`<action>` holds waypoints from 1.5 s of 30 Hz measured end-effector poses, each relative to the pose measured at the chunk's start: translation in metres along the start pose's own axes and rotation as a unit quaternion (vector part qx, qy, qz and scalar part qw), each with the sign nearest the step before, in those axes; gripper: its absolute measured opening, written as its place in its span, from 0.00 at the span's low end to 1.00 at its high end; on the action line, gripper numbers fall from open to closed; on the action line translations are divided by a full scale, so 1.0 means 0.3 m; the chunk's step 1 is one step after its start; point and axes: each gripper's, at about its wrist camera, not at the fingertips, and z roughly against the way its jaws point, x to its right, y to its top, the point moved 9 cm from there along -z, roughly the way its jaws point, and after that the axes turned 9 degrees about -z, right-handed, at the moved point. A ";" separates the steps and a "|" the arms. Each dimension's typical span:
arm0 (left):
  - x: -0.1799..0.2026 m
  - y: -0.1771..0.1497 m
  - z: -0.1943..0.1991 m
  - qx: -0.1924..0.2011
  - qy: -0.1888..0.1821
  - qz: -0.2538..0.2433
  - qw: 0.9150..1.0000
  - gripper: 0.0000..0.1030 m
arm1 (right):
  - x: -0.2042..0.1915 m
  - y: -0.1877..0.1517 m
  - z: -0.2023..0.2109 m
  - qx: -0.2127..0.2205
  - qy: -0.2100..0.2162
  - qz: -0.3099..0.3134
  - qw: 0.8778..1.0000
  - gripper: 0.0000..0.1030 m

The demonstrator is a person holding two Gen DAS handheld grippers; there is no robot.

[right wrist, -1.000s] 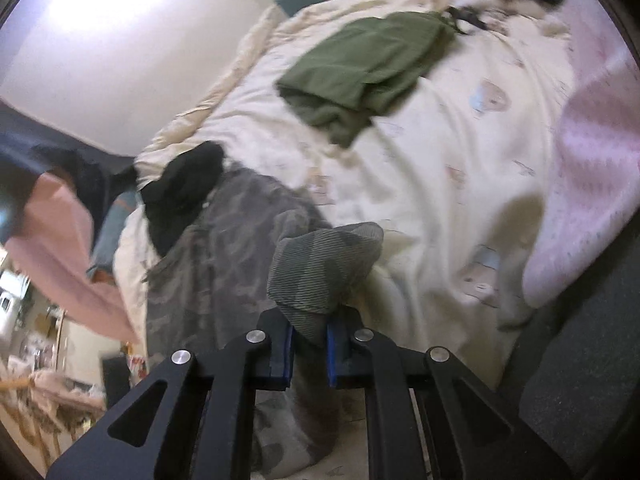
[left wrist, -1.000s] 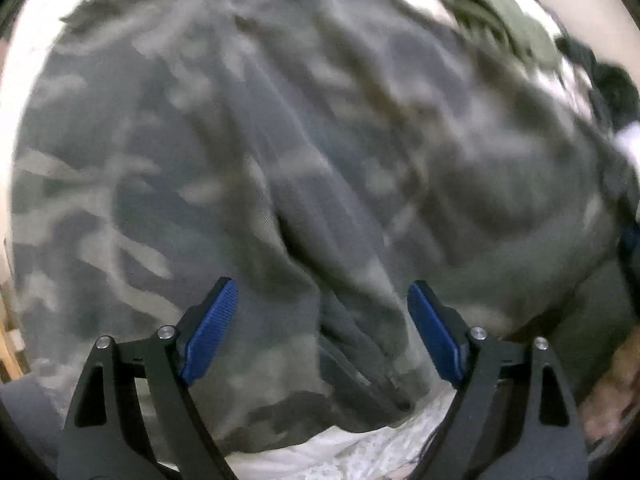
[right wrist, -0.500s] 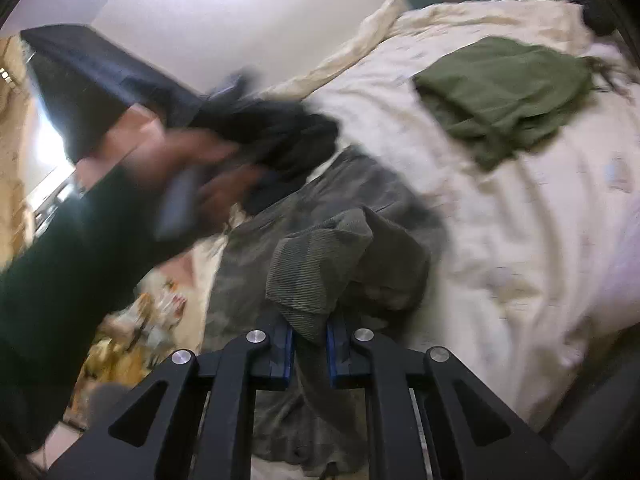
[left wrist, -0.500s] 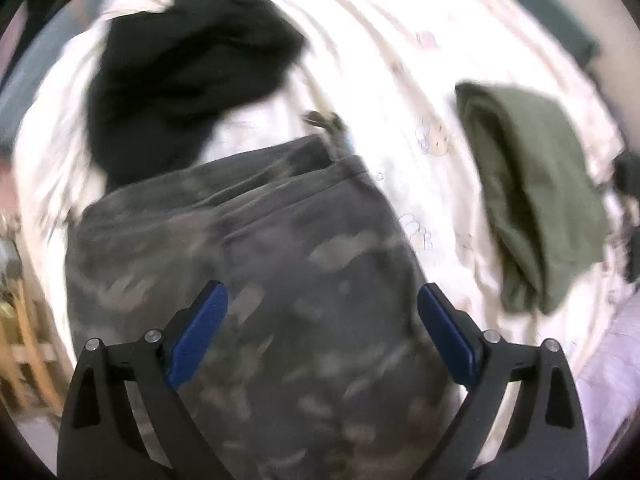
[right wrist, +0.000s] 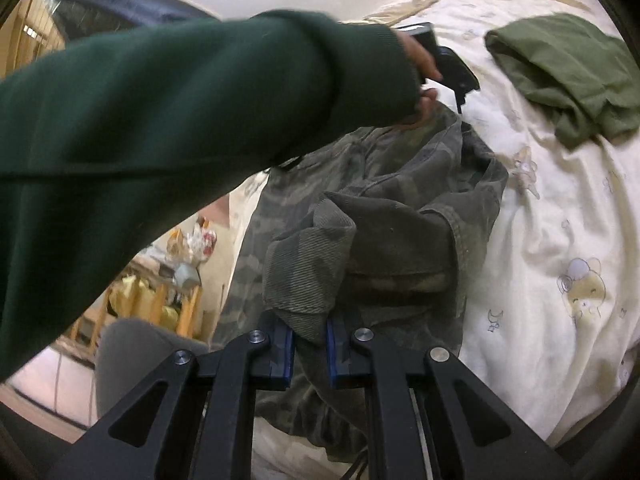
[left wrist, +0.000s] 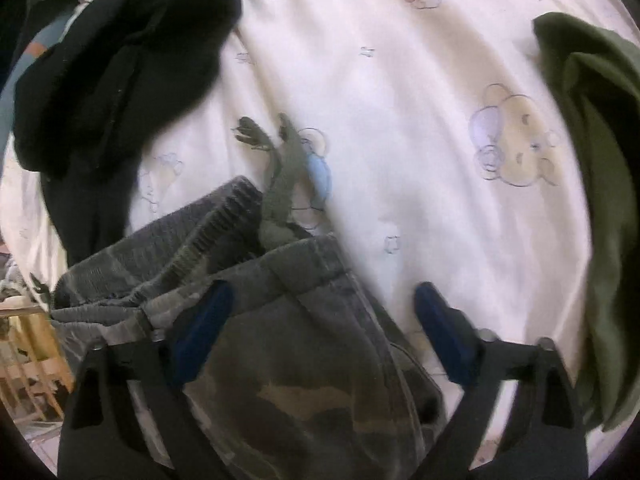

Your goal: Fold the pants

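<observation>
Camo pants [right wrist: 400, 208] bunched on the cream bear-print bedsheet [left wrist: 400, 120], waistband and drawstring [left wrist: 276, 168] toward the black garment [left wrist: 120, 60]. My right gripper [right wrist: 310, 350] is clamped on a ribbed cuff. My left gripper [left wrist: 320, 332], jaws apart but just been closing, straddles the waistband corner, pads not pressing. Green garment [left wrist: 600, 180] lies well apart.

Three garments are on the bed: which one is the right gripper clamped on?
The camouflage pants: the right gripper pinches their ribbed cuff. The olive green garment lies apart on the bedsheet, and the black garment lies untouched.
</observation>
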 end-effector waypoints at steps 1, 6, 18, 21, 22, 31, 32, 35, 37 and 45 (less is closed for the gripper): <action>-0.010 -0.004 -0.006 -0.003 0.003 0.005 1.000 0.64 | -0.014 -0.009 0.003 -0.001 0.000 0.006 1.000 0.12; -0.075 -0.039 0.001 0.011 0.011 0.009 1.000 0.30 | -0.066 -0.044 -0.001 -0.006 -0.002 0.046 0.999 0.12; -0.321 -0.090 0.236 0.060 -0.029 0.000 0.998 0.07 | -0.133 -0.106 -0.040 -0.030 0.003 0.094 0.995 0.12; -0.335 -0.082 0.246 0.061 -0.043 0.018 0.997 0.07 | -0.137 -0.110 -0.050 -0.030 0.001 0.095 0.995 0.12; -0.337 -0.071 0.244 0.060 -0.046 0.023 0.997 0.09 | -0.137 -0.112 -0.051 -0.030 0.001 0.093 0.995 0.12; -0.133 -0.026 0.143 0.016 -0.067 0.062 0.996 0.66 | -0.110 -0.077 -0.049 -0.030 0.000 0.064 0.998 0.12; -0.110 -0.020 0.136 0.013 -0.062 0.064 0.996 0.70 | -0.107 -0.073 -0.049 -0.030 0.000 0.064 0.998 0.12; -0.020 -0.031 0.107 -0.010 -0.038 0.035 0.999 0.73 | -0.096 -0.068 -0.052 -0.033 0.001 0.057 0.998 0.12; 0.044 -0.061 0.069 -0.032 -0.008 -0.007 0.999 0.78 | -0.090 -0.066 -0.059 -0.037 0.002 0.052 0.998 0.12; 0.046 -0.090 0.007 -0.045 0.029 0.010 0.999 0.45 | -0.084 -0.065 -0.048 -0.033 -0.002 0.046 0.998 0.12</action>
